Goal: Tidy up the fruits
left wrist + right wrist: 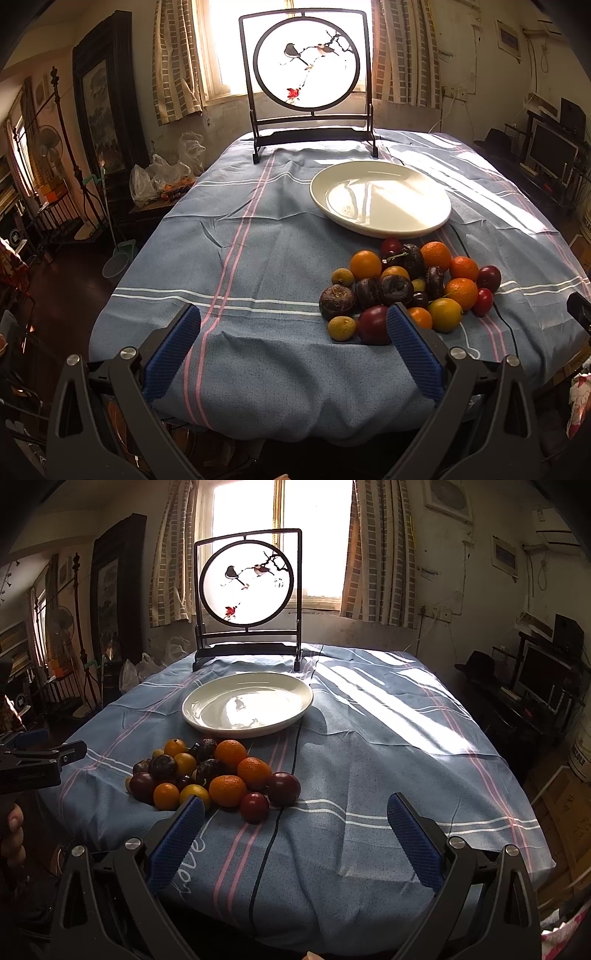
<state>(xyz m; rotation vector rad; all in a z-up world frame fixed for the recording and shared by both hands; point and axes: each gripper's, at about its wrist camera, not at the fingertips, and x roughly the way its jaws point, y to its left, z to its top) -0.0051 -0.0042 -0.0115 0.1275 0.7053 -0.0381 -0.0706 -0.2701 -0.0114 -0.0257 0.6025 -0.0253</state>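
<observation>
A pile of mixed fruit (410, 286) lies on the blue striped tablecloth: oranges, dark red plums, small yellow-green fruits and dark wrinkled ones. It also shows in the right wrist view (214, 775). An empty white plate (380, 197) sits just behind the pile, also in the right wrist view (247, 705). My left gripper (293, 325) is open and empty over the table's near edge, its right finger beside a red plum (373, 325). My right gripper (295, 812) is open and empty, right of the pile, near a small red plum (255, 806).
A dark framed round bird screen (306, 81) stands at the table's far edge before a bright window. A black cable (273, 834) runs across the cloth. Plastic bags (162, 177) sit on a side stand at left. Shelves and a monitor (550, 151) stand at right.
</observation>
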